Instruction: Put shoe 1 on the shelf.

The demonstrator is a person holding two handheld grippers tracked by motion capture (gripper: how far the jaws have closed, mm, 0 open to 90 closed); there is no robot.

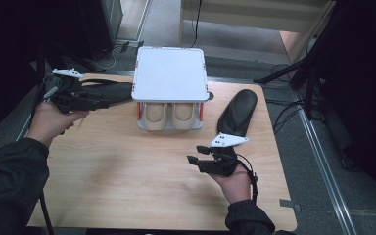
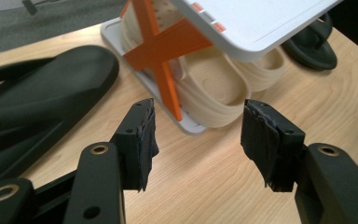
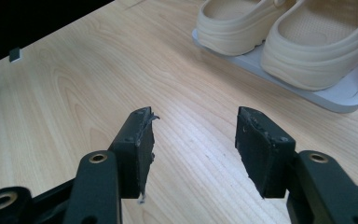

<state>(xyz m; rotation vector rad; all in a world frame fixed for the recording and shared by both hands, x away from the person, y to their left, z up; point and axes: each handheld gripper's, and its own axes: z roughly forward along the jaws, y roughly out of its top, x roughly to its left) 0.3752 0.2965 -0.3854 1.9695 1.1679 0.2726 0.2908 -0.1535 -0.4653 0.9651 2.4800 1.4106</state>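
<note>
- Nothing readable here: no text, label, brand or number anywhere.
- The white rack top point(image 1: 170, 73) is blank; the cream shoes point(image 3: 279, 32) bear no legible marking.

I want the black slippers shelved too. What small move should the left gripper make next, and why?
Probably swing the left gripper toward the black slipper beside it. Its jaws are open and empty, aimed at the rack, whose lower shelf already holds beige clogs.

The wooden table point(image 1: 127, 171) carries a white rack point(image 1: 170, 73) flanked by 2 black slippers point(image 1: 237, 112).
</note>
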